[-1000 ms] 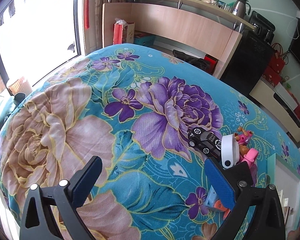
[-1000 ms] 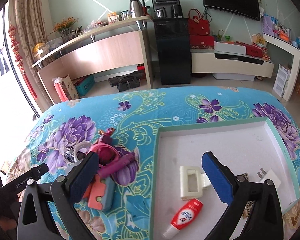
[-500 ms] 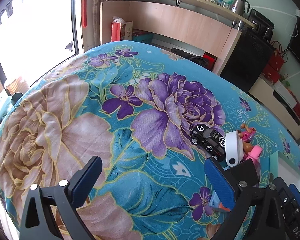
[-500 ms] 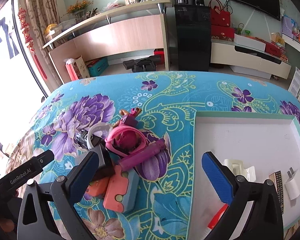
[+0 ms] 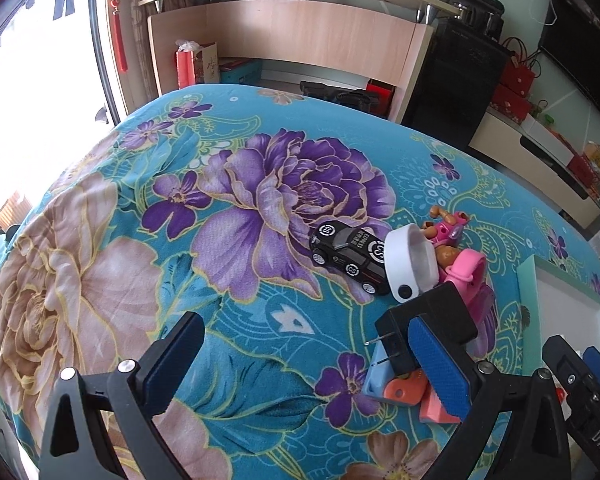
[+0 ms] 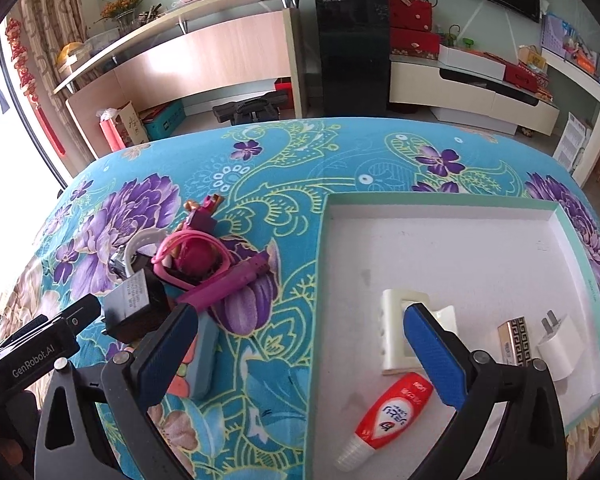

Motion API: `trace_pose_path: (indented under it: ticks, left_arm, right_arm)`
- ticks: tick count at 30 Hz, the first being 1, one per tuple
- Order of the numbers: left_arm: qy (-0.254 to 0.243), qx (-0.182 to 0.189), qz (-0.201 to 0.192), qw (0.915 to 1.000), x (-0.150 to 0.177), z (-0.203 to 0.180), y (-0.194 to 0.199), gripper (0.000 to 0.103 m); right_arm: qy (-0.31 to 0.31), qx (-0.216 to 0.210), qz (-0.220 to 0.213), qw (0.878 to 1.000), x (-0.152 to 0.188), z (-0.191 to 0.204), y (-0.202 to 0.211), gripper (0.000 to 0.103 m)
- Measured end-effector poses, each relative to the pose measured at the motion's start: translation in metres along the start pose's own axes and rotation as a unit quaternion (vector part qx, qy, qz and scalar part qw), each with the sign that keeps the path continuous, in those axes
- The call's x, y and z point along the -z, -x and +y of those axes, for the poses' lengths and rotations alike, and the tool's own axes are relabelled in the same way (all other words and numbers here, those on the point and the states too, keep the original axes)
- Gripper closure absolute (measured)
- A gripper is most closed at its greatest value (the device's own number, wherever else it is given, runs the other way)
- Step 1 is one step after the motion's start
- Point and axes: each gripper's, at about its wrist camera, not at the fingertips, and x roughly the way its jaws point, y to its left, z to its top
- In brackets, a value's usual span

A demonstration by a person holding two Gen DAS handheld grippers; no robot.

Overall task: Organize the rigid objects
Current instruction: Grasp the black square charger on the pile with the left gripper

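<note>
1. The left hand-held gripper (image 5: 304,354) is seen with its jaws spread wide and empty above the flowered counter (image 5: 100,240).
2. Just beyond its right finger the black plug adapter (image 5: 428,326) is found, prongs pointing left, resting on a blue and coral block (image 5: 396,388).
3. The adapter is judged light, stiff and smooth; it would best be taken across its flat sides, clear of the prongs.
4. Farther ahead lie a black toy car (image 5: 348,256) and a white band (image 5: 410,264), touching.
5. The right hand-held gripper (image 6: 300,356) is likewise held open and empty, straddling the near-left edge of the tray (image 6: 440,204), in which a toothpaste tube (image 6: 388,416) lies.
</note>
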Motion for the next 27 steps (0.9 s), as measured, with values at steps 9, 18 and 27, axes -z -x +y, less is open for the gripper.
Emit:
trace_pose_path:
  ticks: [9,18,27]
  left_arm:
    - [-0.043,0.021,-0.001,0.9989,0.003,-0.036,-0.005,0.000]
    - [-0.060,0.030,0.007,0.9977,0.005,-0.056,-0.014,0.000]
    - [-0.069,0.033,0.011,0.9970,0.007,-0.069,-0.023,0.000]
  right_arm:
    - [-0.036,0.012,0.004,0.999,0.001,-0.026,0.001,0.001]
    - [-0.044,0.010,0.006,0.999,0.002,-0.031,0.001,0.001]
    - [-0.046,0.009,0.013,0.999,0.003,-0.032,0.000,0.001]
